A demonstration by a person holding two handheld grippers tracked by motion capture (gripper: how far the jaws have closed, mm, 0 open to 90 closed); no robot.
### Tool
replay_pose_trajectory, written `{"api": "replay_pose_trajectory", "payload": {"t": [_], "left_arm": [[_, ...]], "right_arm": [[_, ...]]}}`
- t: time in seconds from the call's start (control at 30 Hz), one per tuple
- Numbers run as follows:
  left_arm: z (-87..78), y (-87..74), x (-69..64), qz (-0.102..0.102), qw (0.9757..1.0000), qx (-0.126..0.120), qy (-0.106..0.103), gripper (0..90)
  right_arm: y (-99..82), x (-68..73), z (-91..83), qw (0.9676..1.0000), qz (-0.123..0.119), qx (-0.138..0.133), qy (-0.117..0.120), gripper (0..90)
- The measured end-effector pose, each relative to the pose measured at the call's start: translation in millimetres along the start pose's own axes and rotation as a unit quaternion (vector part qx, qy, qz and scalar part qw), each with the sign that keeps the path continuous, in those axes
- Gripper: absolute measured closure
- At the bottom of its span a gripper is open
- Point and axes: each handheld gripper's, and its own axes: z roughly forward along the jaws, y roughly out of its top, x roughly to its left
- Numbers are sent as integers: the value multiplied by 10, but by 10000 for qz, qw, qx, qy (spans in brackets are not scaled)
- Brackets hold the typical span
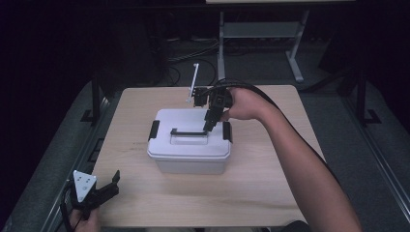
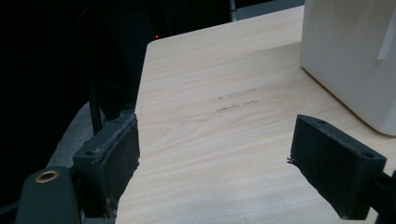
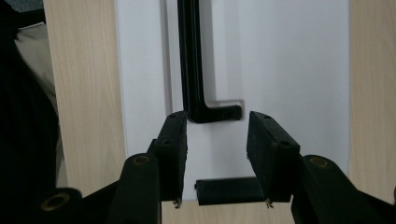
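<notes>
White lidded box (image 1: 189, 142) sits mid-table (image 1: 251, 193), lid shut, contents hidden. R gripper (image 1: 211, 126), jaws apart, hovers at right end of box's black handle (image 1: 188, 132). L gripper (image 1: 104, 189) spread wide, empty, near-left corner, well apart from box

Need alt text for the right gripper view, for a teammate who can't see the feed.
The right gripper hangs open over the white lid of a storage box, its two black jaws on either side of the end of the lid's black handle. A black latch sits at the lid edge between the jaws, with the wooden table on both sides.
</notes>
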Motion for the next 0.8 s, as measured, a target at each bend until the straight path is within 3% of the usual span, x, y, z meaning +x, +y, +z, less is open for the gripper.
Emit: {"api": "replay_pose_trajectory", "payload": {"t": [0.8], "left_arm": [[-3,5,-21,60,10000,4,-10,150]], "right_arm": [[-453,-11,-131,9989,392,-23,-244,496]]}}
